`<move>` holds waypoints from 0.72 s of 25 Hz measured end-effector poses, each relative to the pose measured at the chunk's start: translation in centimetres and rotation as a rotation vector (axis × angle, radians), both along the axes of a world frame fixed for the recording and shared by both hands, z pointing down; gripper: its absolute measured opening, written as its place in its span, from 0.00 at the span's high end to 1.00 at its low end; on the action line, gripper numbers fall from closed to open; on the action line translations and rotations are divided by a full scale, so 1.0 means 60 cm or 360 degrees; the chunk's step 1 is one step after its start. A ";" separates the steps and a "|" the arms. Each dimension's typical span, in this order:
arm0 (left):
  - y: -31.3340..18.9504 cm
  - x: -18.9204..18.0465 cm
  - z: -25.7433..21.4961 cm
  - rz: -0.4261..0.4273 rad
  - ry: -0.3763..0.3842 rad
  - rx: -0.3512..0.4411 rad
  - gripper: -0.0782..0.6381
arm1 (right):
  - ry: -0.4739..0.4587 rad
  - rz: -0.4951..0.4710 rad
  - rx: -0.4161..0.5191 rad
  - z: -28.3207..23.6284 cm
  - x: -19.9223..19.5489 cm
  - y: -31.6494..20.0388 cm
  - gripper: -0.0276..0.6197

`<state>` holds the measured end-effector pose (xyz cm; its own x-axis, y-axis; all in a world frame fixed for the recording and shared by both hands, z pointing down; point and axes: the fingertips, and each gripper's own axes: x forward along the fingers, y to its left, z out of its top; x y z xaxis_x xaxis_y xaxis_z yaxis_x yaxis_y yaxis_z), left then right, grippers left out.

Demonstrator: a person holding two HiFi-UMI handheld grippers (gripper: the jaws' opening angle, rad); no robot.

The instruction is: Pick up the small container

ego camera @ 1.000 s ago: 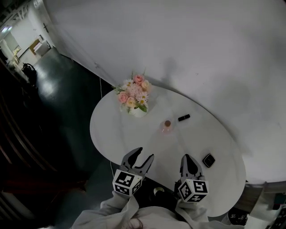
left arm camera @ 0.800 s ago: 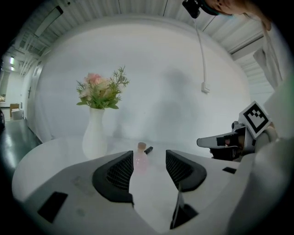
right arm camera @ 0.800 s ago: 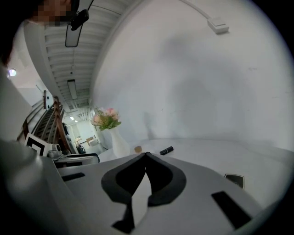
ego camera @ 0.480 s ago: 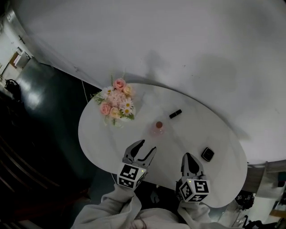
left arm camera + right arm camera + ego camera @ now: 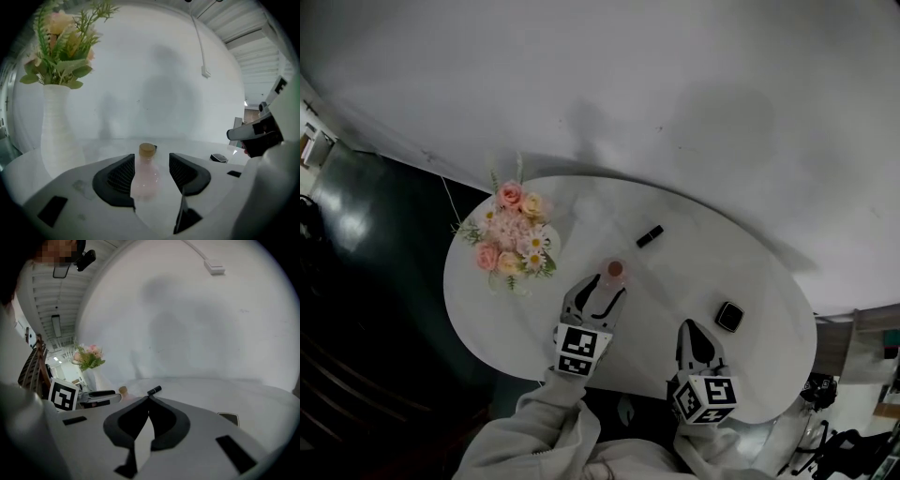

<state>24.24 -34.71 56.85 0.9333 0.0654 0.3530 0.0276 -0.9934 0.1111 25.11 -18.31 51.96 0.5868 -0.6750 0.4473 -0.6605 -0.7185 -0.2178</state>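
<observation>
The small container is a pink glass bottle [image 5: 615,272] with a cork stopper, standing upright on the white oval table [image 5: 712,267]. My left gripper [image 5: 602,285] is open, and the bottle [image 5: 145,174] stands between its dark ribbed pads [image 5: 123,174], close to the left one. I cannot tell whether that pad touches it. My right gripper [image 5: 687,328] is shut and holds nothing, near the table's front edge. In the right gripper view its jaws [image 5: 149,398] meet at the tips, and the bottle [image 5: 123,391] shows far left beside the left gripper [image 5: 101,394].
A white vase of pink flowers [image 5: 511,246] stands at the table's left, close to my left gripper [image 5: 58,136]. A black tube [image 5: 650,235] lies beyond the bottle. A small dark square case [image 5: 729,316] lies right of centre. A white wall runs behind the table.
My left gripper has moved forward over the table, so the bottle now stands between its open jaws. The right gripper has stayed by the front edge.
</observation>
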 end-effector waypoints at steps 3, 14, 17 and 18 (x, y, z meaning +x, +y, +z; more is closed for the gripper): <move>-0.005 0.023 0.014 0.0005 -0.0015 0.0017 0.58 | -0.0008 0.0017 -0.0016 0.004 0.005 0.001 0.88; -0.018 0.083 0.029 0.0001 0.0010 0.0126 0.58 | -0.0073 0.0076 -0.0066 0.024 0.017 0.024 0.88; -0.014 0.092 0.032 0.0006 0.0010 0.0152 0.58 | -0.0077 0.0093 -0.0074 0.025 0.024 0.033 0.88; -0.013 0.092 0.034 0.0003 0.0006 0.0167 0.58 | -0.0081 0.0096 -0.0075 0.026 0.025 0.035 0.88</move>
<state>29.77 -35.47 58.90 0.9346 0.0296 0.3545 0.0294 -0.9996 0.0060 26.60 -16.23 53.54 0.6016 -0.6167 0.5077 -0.6047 -0.7669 -0.2150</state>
